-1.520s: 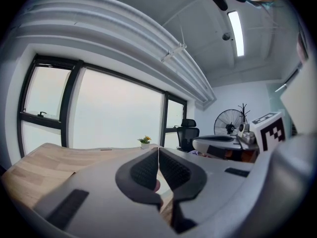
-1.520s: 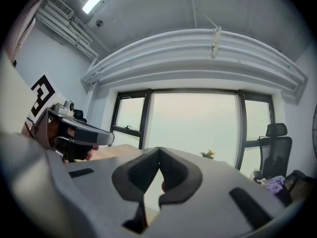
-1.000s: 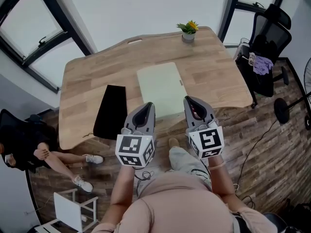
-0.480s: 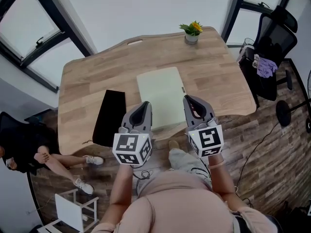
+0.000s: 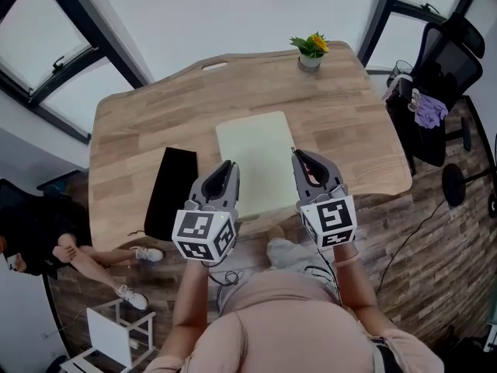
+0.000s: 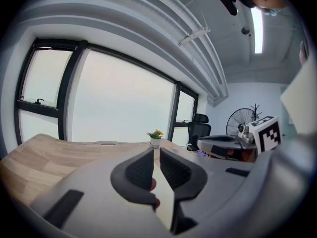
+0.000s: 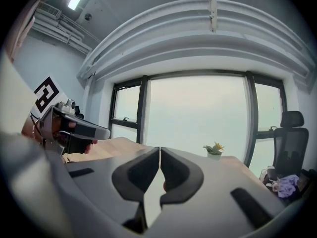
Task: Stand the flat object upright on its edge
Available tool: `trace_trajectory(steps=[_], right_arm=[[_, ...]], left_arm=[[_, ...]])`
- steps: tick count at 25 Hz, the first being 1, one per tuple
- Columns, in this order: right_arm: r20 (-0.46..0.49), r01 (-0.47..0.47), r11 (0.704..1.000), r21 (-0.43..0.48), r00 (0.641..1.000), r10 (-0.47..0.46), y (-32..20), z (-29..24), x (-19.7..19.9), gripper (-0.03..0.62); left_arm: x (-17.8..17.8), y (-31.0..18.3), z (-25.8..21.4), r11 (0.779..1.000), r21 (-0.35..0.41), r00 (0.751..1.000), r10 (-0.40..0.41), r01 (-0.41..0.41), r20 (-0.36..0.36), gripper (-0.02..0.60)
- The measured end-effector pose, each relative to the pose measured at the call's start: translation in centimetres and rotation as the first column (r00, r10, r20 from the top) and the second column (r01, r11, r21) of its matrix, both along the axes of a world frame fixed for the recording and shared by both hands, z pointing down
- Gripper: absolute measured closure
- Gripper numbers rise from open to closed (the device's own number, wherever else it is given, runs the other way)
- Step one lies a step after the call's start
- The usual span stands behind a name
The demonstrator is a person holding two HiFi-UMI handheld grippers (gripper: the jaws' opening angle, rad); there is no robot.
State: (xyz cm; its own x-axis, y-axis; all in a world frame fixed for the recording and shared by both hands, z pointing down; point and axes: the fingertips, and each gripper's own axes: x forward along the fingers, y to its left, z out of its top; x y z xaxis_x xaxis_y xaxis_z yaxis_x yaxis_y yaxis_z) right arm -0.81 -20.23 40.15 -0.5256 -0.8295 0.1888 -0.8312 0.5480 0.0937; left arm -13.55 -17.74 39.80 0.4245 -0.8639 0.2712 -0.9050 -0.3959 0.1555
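Note:
A pale green flat board (image 5: 255, 155) lies face down in the middle of the wooden table (image 5: 140, 123). A black flat pad (image 5: 172, 183) lies to its left, near the front edge. In the head view, my left gripper (image 5: 227, 166) hovers over the board's near left corner with its jaws shut and nothing between them. My right gripper (image 5: 298, 155) hovers at the board's near right edge, also shut and empty. In both gripper views the shut jaws of the left gripper (image 6: 154, 151) and the right gripper (image 7: 159, 150) point level across the table toward the windows.
A small potted plant (image 5: 311, 51) stands at the table's far right edge. A black office chair (image 5: 436, 68) with clothes on it stands to the right. A seated person's legs (image 5: 93, 253) and a white stool (image 5: 109, 336) are at the lower left.
Both grippers stay shut and empty. The left gripper has drifted a little to the left, and the head view has shifted slightly.

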Motion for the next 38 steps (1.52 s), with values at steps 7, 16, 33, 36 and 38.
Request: trace_trajectory(steps=[7,16,33,36,38], right_arm=[[-0.008,0.032,0.999,-0.044,0.999,-0.032,-3.1,1.6,0.2,0.556],[-0.025,0.074,0.992,-0.102,0.997,-0.077,-6.4,4.6,0.4,0.533],[-0.064,0.101,0.966,-0.237,0.991,-0.119,-8.8,11.1,0.5,0.477],[-0.061,0.093,0.957,-0.275,0.992,-0.114,-9.1,12.4,0.5,0.47],[-0.059,0.085,0.949,-0.302,0.992,-0.108,-9.3,13.3,0.7,0.465]], left_arm=[[-0.4,-2.5,1.5,0.999,-0.051,1.0,-0.02,0.019,-0.017,0.481],[-1.6,-5.1,4.9,0.986,-0.141,0.996,-0.093,0.089,-0.016,0.466],[-3.8,-6.4,12.1,0.934,-0.34,0.989,-0.138,0.11,-0.06,0.41],[-4.1,-6.6,13.0,0.925,-0.364,0.988,-0.14,0.106,-0.068,0.403],[-4.3,-6.8,13.7,0.919,-0.381,0.988,-0.139,0.103,-0.069,0.398]])
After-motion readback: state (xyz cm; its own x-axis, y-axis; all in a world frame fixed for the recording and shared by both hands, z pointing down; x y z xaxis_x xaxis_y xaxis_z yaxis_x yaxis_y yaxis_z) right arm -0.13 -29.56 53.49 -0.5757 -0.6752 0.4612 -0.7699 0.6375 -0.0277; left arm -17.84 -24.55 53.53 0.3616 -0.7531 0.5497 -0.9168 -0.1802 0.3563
